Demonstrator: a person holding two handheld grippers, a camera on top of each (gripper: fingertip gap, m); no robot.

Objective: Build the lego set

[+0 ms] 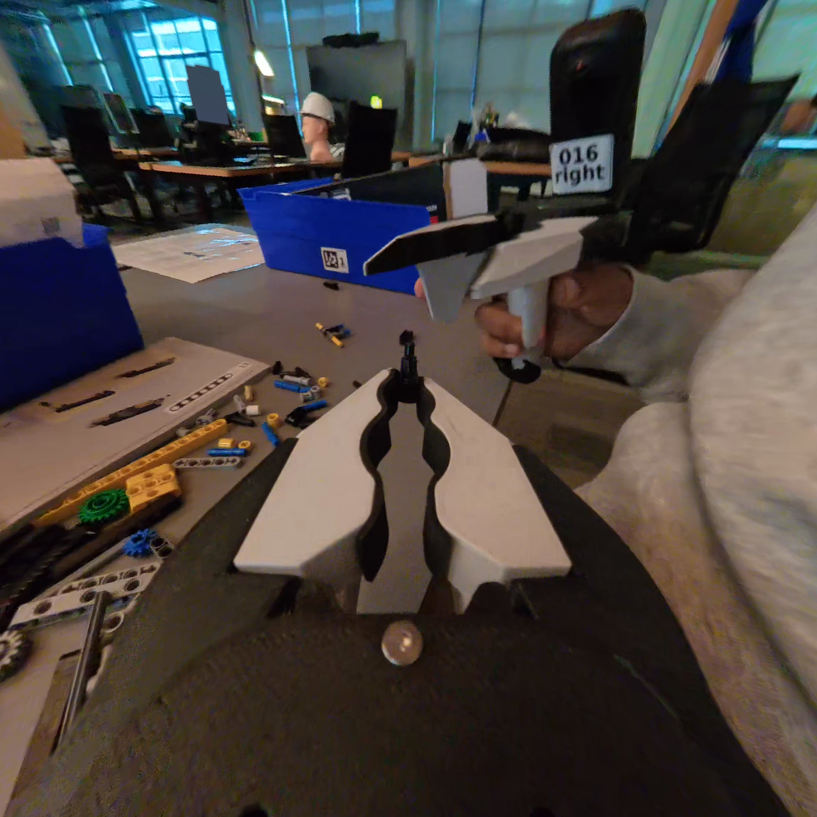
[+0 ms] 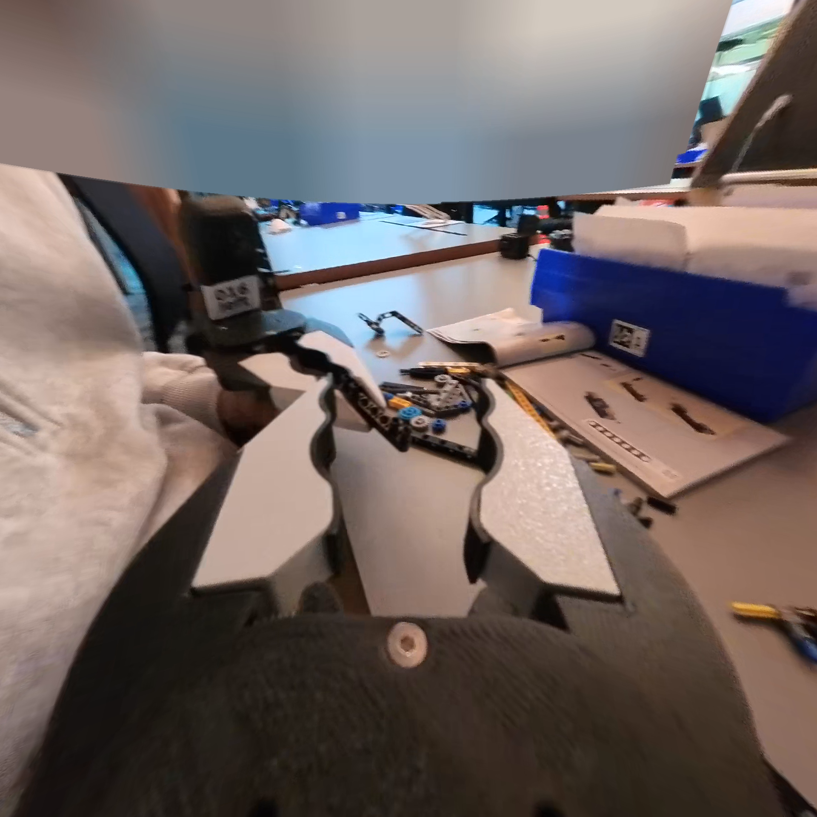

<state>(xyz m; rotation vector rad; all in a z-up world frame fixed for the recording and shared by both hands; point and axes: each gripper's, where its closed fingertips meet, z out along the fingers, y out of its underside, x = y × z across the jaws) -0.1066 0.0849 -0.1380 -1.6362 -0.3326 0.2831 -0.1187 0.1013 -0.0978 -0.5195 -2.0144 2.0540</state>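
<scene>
My left gripper (image 1: 406, 383) is shut on a thin black lego piece (image 1: 407, 358) that sticks up past its fingertips, held above the table. In the right wrist view the left gripper (image 2: 353, 389) holds a black holed beam (image 2: 389, 424) slanting down toward the table. My right gripper (image 2: 406, 393) is open and empty, with the beam and the left gripper's tips seen between its jaws. In the left wrist view the right gripper (image 1: 406, 287) hovers above and just beyond the held piece, in a person's hand (image 1: 570, 309).
Loose parts lie left of the grippers: a yellow beam (image 1: 132, 468), a green gear (image 1: 104, 506), a blue gear (image 1: 139, 541), blue pins (image 1: 287, 385). An instruction booklet (image 1: 110, 411) (image 2: 641, 424) lies by two blue bins (image 1: 336, 230) (image 2: 685, 331). A black angled piece (image 2: 389, 320) lies farther off. Some 5 cm of space lies between my two pairs of fingers.
</scene>
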